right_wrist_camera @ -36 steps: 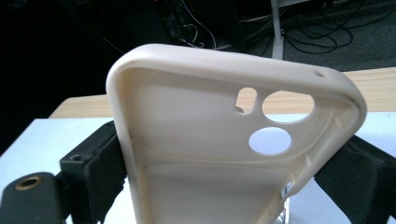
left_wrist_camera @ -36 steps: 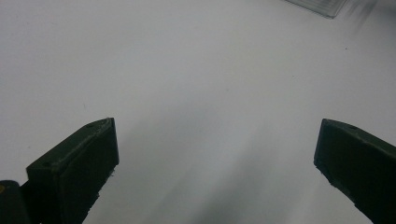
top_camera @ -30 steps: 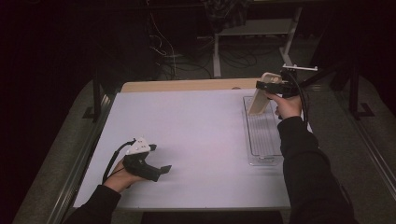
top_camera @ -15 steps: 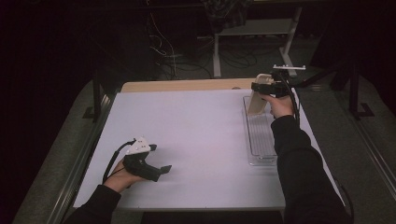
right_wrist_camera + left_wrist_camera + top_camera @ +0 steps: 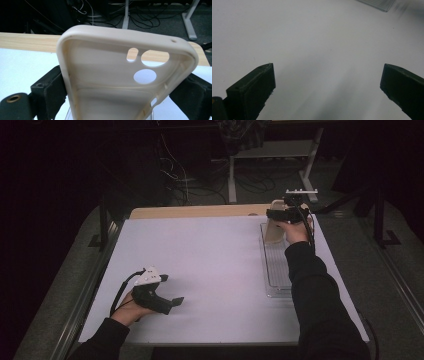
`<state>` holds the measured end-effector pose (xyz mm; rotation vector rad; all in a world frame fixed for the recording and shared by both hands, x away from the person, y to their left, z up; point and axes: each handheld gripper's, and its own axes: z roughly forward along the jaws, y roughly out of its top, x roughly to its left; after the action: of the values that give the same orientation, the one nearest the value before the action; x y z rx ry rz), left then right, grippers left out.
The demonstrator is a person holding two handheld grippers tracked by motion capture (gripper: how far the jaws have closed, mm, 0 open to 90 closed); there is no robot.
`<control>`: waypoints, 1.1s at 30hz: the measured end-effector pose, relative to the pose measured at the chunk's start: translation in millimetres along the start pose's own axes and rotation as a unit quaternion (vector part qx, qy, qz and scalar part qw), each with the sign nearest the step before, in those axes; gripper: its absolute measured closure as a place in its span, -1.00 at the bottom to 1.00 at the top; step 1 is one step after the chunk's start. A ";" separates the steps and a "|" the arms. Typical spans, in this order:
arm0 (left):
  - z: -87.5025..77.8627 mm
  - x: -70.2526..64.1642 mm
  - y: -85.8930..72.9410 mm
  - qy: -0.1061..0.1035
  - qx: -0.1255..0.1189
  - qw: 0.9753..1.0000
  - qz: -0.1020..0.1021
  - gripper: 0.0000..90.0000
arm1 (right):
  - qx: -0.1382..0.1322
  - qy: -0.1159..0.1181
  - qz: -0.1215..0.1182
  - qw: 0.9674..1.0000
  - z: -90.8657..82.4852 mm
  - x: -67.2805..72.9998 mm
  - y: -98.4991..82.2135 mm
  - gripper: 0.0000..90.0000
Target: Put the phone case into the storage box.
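The white table (image 5: 215, 270) takes the middle of the high view. At its right side lies a long clear tray (image 5: 276, 270). Above the tray's far end, in the upper right of the frame, the right gripper (image 5: 278, 214) pinches a beige phone case (image 5: 125, 75) by its two long sides, hollow side to the camera. At the lower left, the left gripper (image 5: 172, 304) rests on the table, its jaws spread wide with nothing between.

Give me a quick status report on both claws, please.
Left claw open, resting on table. Right claw shut on phone case, above clear tray. Nothing in the way.
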<state>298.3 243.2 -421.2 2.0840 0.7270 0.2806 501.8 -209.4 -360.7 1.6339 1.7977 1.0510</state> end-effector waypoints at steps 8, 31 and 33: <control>-0.2 0.1 0.1 -0.001 -0.003 1.000 -0.001 -1.00 | 0.005 -0.030 -0.011 0.999 9.8 7.6 3.2 -0.84; -0.3 -1.0 0.7 -0.004 -0.003 1.000 -0.002 -1.00 | 0.026 -0.080 -0.037 0.996 31.7 21.5 2.6 -0.86; -0.2 -0.9 0.9 -0.004 -0.003 1.000 0.000 -1.00 | 0.032 -0.080 -0.037 0.996 32.7 20.6 1.6 -0.86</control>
<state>297.9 242.4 -420.3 2.0794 0.7199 0.2730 525.0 -182.3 -375.6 1.6273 1.7871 0.8137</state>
